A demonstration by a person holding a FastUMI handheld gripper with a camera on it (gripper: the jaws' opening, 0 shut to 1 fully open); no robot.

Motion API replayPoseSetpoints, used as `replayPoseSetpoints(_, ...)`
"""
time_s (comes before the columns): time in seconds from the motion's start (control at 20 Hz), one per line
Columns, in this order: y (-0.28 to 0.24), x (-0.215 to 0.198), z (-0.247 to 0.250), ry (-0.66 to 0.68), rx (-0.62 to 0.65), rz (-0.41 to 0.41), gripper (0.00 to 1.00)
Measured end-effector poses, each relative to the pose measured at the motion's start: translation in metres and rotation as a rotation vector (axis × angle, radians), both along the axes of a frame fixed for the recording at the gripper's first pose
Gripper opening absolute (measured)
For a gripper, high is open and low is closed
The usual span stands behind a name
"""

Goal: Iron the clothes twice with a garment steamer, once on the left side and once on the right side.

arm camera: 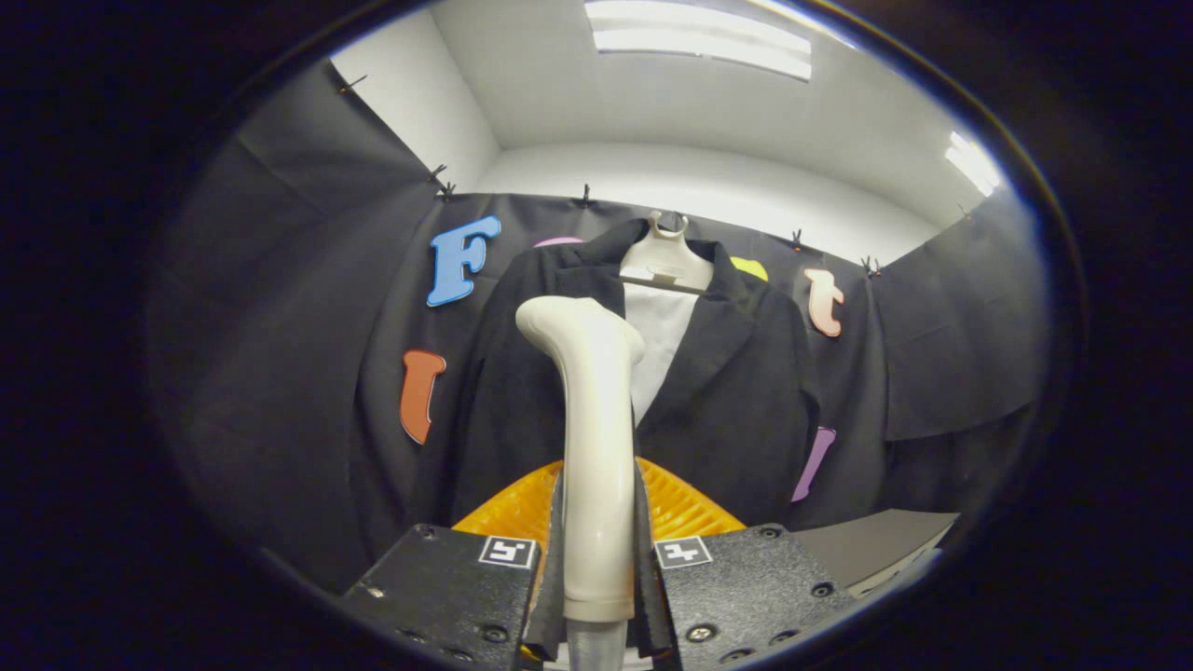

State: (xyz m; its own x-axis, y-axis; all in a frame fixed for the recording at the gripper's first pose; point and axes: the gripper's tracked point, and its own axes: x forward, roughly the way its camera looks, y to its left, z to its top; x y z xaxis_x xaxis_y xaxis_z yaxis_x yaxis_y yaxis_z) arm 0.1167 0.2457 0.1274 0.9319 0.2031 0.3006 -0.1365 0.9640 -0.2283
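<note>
- gripper [596, 559] view: fingers clamped on the steamer [594, 447], one finger pressing each side of its pale handle.
- steamer stands upright between the fingers; its handle rises ahead of them and bends at the top into a rounded head that tips toward the left.
- a grey stub of the steamer's lower end shows below the handle, down between the finger bases.
- a square marker [508, 551] sits on the left finger block, a second marker [682, 553] on the right block; screws show on both blocks.
- an orange ribbed plate [685, 508] lies just behind the fingers, spreading to both sides of the handle; what it belongs to cannot be told.
- jacket [736, 401], dark, hangs beyond the steamer on a pale hanger [666, 261], facing the camera with lapels open.
- a white panel [660, 345] shows between the lapels, below the hanger.
- steamer head overlaps the jacket's left lapel area in the view; whether it touches the cloth cannot be told.
- jacket's right front is in plain sight to the right of the handle; the left front is partly hidden by the handle.
- black cloth [280, 354] hangs behind and to both sides of the jacket, pinned along its top edge with small clips.
- white wall [708, 186] and ceiling rise above the cloth, with a bright light panel [699, 42] overhead and another lamp [974, 163] at the right.
- a grey flat surface [876, 545] shows low to the right of the fingers.
</note>
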Motion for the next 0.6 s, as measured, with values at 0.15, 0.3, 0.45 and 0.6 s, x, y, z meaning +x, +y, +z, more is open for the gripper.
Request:
replayPoseSetpoints(0.15,-0.002,-0.003,-0.008,0.037,-0.005,-0.016,0.33)
replayPoseSetpoints(0.3,-0.003,-0.002,-0.020,0.083,-0.015,-0.026,0.33)
replayPoseSetpoints(0.45,-0.007,0.004,-0.031,0.118,-0.024,-0.039,0.33)
replayPoseSetpoints(0.6,-0.008,0.004,-0.050,0.151,-0.040,-0.044,0.33)
